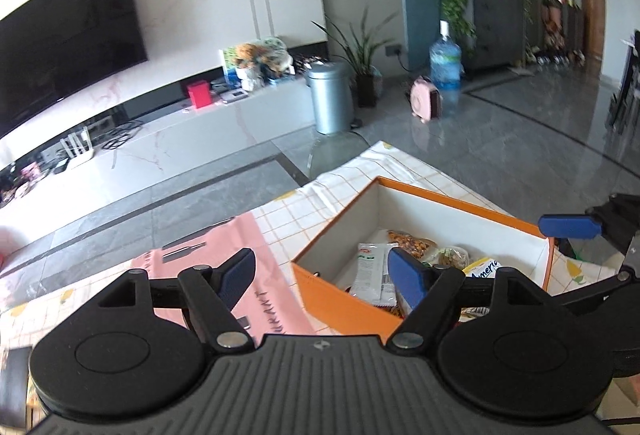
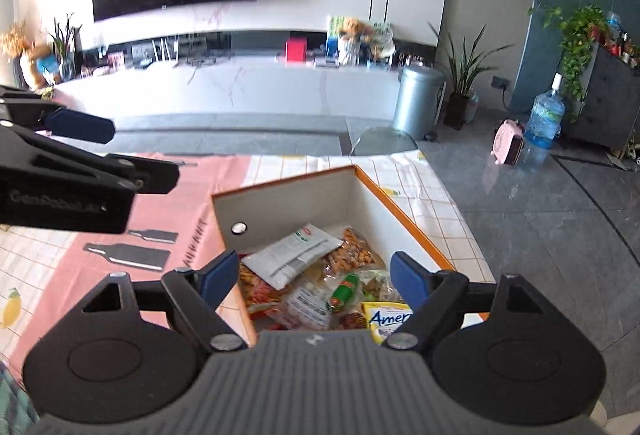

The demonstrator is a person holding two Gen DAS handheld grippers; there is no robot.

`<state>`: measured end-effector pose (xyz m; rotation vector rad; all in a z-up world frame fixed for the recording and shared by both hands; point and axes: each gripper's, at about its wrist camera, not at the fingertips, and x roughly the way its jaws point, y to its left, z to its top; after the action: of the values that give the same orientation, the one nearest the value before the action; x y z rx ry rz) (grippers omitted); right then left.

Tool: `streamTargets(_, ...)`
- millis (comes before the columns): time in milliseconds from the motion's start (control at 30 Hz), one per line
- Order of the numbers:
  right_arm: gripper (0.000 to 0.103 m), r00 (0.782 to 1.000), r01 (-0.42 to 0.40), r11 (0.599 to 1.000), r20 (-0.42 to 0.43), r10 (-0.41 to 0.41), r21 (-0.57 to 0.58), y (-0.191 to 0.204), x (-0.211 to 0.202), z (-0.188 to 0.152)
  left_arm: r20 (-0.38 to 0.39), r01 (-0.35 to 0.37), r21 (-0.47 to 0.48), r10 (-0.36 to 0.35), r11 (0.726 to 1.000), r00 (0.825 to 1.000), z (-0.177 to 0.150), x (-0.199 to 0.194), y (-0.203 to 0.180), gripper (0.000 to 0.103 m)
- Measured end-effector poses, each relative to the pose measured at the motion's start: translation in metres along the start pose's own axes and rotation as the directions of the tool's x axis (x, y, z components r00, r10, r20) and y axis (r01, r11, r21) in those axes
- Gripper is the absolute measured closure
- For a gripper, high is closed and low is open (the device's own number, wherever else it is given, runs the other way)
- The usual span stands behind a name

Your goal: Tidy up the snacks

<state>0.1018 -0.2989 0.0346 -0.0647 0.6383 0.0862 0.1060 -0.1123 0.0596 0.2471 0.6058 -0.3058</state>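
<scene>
Hovering over the orange box point(image 2: 404, 219), the right gripper point(image 2: 316, 277) and left gripper point(image 1: 322, 275) both gaped, holding nothing; the snacks point(image 2: 320, 275) lay heaped inside it, apparently gathered, sorting maybe unfinished.

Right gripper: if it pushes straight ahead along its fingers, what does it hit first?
Probably the snack packets in the orange box: the open right gripper points at the white packet. Depth unclear.
</scene>
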Motion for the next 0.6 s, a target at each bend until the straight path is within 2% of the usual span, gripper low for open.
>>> streamTargets(100, 0.020, 0.999, -0.011, 0.999, 0.045, 0.009, 0.032, 0.014, -0.026, -0.007, 0.027, -0.036, -0.058, 0.038, 0.998, 0.999, -0.012, -0.023, 0.011, 0.013)
streamTargets(133, 0.017, 0.998, -0.019, 0.999, 0.058, 0.016, 0.045, 0.019, -0.032, -0.009, 0.035, -0.051, -0.081, 0.054, 0.995, 0.998, -0.017, -0.030, 0.016, 0.013)
streamTargets(300, 0.014, 0.994, -0.052, 0.994, 0.102, 0.042, 0.098, 0.045, -0.059, -0.027, 0.065, -0.181, -0.121, 0.190, 0.976, 0.980, -0.041, -0.056, 0.026, 0.013)
streamTargets(433, 0.012, 0.994, -0.074, 0.993, 0.091, 0.066, 0.094, 0.067, -0.065, -0.040, 0.053, -0.198, -0.179, 0.210, 0.964, 0.976, -0.062, -0.068, 0.037, 0.013)
streamTargets(600, 0.012, 0.994, -0.096, 0.994, 0.048, 0.093, 0.054, 0.095, -0.066, -0.057, -0.023, -0.169, -0.237, 0.169, 0.957, 0.985, -0.093, -0.069, 0.053, 0.013)
